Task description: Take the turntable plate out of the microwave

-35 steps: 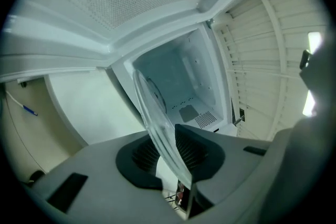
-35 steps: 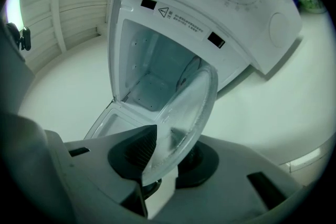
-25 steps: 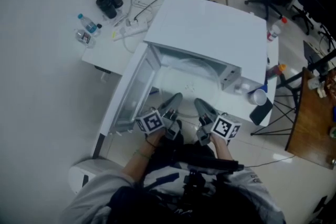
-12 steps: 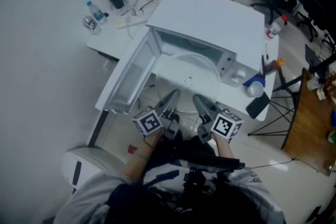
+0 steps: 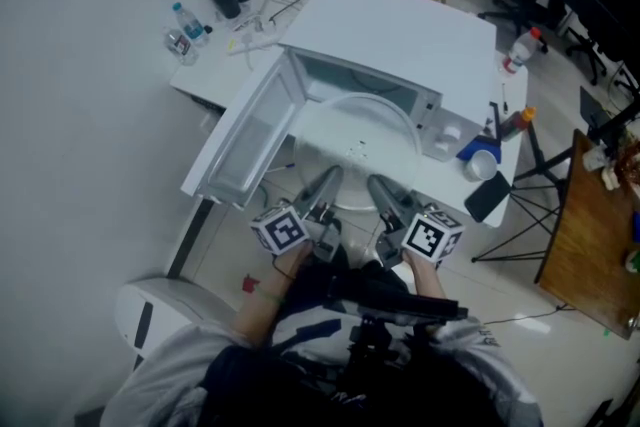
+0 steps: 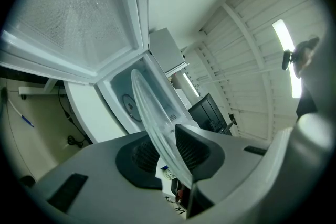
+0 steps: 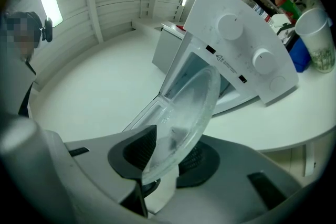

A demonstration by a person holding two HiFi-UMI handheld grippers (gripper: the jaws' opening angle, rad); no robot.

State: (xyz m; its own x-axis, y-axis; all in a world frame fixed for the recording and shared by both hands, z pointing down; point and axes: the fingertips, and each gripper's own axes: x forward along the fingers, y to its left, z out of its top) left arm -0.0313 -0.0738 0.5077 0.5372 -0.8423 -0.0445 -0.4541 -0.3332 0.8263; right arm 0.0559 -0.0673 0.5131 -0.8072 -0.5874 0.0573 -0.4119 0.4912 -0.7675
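My left claw (image 5: 324, 187) and right claw (image 5: 384, 191) are clamping the turntable plate (image 5: 356, 143) (slick glass, I judge). I am aiming to draw it level from the microwave (image 5: 400, 20).

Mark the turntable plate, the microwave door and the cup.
turntable plate (image 5: 356, 149), head view, its middle.
microwave door (image 5: 243, 147), head view, inner window panel.
cup (image 7: 314, 34), right gripper view, its side wall.

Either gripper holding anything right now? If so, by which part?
Both. The glass turntable plate is held by its near rim, the left gripper shut on the rim's left side and the right gripper on its right side.
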